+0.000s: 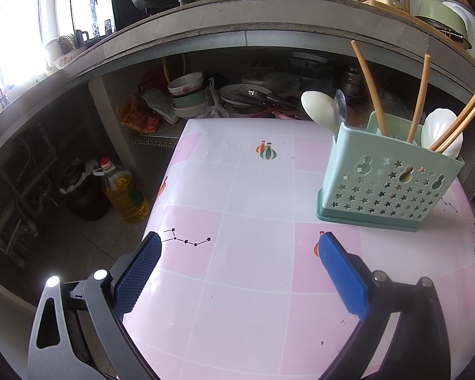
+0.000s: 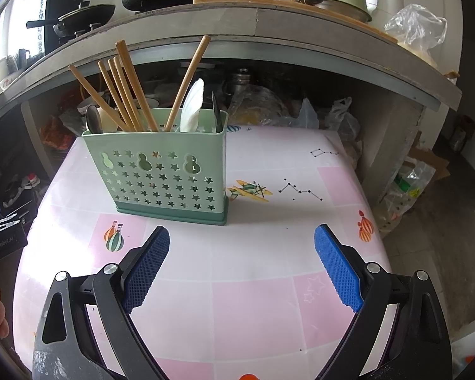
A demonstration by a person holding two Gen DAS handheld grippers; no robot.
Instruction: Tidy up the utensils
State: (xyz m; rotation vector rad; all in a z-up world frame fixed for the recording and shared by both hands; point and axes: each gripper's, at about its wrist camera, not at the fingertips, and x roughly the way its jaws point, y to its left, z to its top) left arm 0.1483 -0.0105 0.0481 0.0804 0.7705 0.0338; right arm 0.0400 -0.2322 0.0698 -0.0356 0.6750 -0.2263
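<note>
The left gripper (image 1: 239, 242) has its ribbed blue rubber pads (image 1: 137, 277) spread wide, holding nothing and touching nothing above the glossy pink-and-white checked tablecloth (image 1: 243, 285). The right gripper (image 2: 241, 237) is likewise wide open and empty. The mint-green plastic utensil caddy with star-shaped cutouts (image 2: 164, 174) stands upright just beyond the right gripper's left fingertip, and ahead of the left gripper's right fingertip. In it lean long round wooden chopsticks (image 2: 126, 91), a smooth white plastic spoon (image 2: 191, 107), a metal spoon (image 2: 93, 118), and possibly a dark blade at the caddy's right end, though that is hard to make out
</note>
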